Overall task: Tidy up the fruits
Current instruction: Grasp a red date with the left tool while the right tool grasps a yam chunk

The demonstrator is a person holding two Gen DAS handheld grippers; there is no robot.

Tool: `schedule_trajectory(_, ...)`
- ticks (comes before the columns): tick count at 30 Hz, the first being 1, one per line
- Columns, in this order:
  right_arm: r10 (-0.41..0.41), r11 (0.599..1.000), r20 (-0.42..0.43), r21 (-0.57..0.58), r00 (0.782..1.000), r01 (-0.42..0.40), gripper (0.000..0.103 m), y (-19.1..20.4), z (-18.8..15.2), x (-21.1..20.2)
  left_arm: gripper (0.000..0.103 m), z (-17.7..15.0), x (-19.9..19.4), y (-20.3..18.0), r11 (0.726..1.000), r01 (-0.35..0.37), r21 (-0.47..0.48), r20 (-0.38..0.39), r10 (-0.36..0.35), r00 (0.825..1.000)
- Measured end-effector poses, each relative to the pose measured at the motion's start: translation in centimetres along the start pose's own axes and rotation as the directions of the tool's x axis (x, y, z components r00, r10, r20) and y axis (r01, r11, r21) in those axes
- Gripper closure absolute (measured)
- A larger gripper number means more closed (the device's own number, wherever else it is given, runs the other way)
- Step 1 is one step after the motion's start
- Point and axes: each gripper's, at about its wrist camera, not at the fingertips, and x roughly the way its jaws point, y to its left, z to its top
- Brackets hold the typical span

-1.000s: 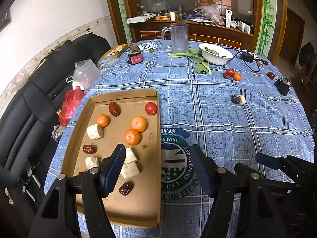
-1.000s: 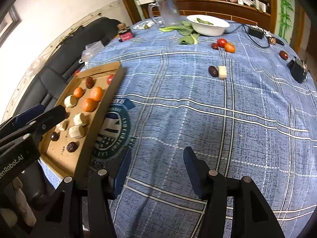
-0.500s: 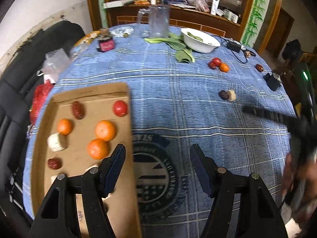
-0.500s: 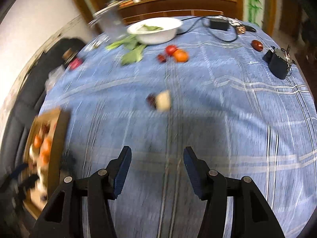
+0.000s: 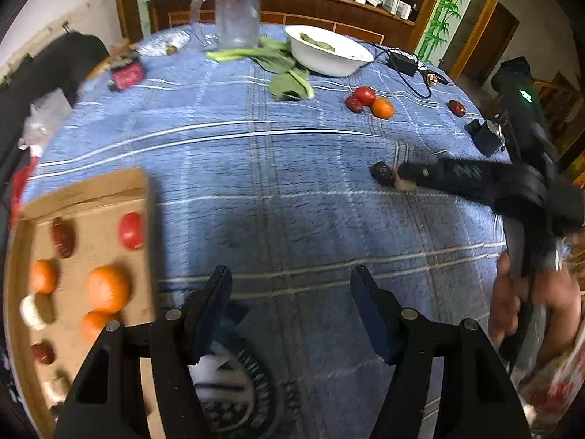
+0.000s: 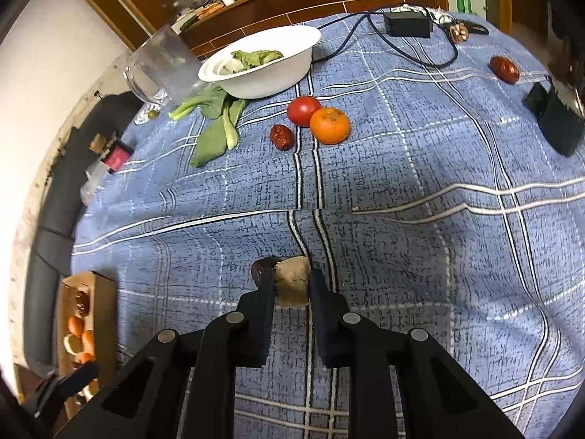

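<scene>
My right gripper (image 6: 291,285) is closed around a pale banana piece (image 6: 292,285) on the blue cloth, with a dark date (image 6: 261,269) touching its left finger. In the left wrist view the right gripper (image 5: 402,179) reaches the same banana piece (image 5: 406,184) and date (image 5: 382,173). My left gripper (image 5: 290,292) is open and empty above the cloth, right of the cardboard tray (image 5: 91,190) holding oranges, a tomato, dates and banana pieces. A tomato (image 6: 303,111), an orange (image 6: 329,125) and a date (image 6: 281,137) lie further back.
A white bowl (image 6: 263,69) with greens, loose leaves (image 6: 215,124), a clear jug (image 6: 161,69), a black adapter with cable (image 6: 406,23), another date (image 6: 504,69) and a black box (image 6: 555,120) sit on the far cloth. A black chair (image 5: 36,84) stands left.
The right gripper has moved forward to the banana piece and its fingers have closed in on it. The left gripper has shifted right and forward, away from the tray, still open.
</scene>
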Motion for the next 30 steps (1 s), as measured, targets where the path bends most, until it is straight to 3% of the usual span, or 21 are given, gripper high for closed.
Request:
schedule_trajectory(8,-0.023,0.999,0.030,0.048,0.999,0.021,0.083,-2.7,-2.9,-3.8,0.037,4.4,5.3,-4.8,0.993,0.079,0.088,-0.018,-0.078,0.997)
schedule_trajectory(13,-0.055,0.998,0.037,0.042,0.998,0.053,0.083,-3.8,-4.2,-5.2,0.037,6.7,8.2,-8.2,0.981,0.081,0.175,-0.005,-0.082,0.997)
schedule_trajectory(15,-0.057,0.997,0.033,0.050,0.998,0.055,0.083,-4.3,-4.6,-5.4,0.045,7.1,9.2,-9.0,0.977,0.073,0.202,-0.013,-0.072,0.997)
schedule_trajectory(17,-0.055,0.997,0.031,0.054,0.998,0.054,0.083,-4.4,-4.8,-5.4,0.071,7.2,10.1,-9.5,0.973,0.054,0.223,-0.023,-0.050,0.998)
schedule_trajectory(18,-0.055,0.997,0.030,0.053,0.998,0.053,0.083,-4.4,-4.9,-5.5,0.080,7.2,10.1,-9.6,0.971,0.055,0.232,-0.021,-0.052,0.998)
schedule_trajectory(23,-0.048,0.999,0.037,0.027,0.998,0.047,0.083,-3.7,-5.3,-6.2,0.080,6.8,8.7,-8.2,0.981,0.077,0.175,-0.017,-0.076,0.997)
schedule_trajectory(30,0.002,0.999,0.030,-0.036,1.000,-0.001,0.083,-0.8,-6.3,-6.8,0.080,4.1,3.3,-4.9,0.991,0.100,0.087,0.034,-0.103,0.994)
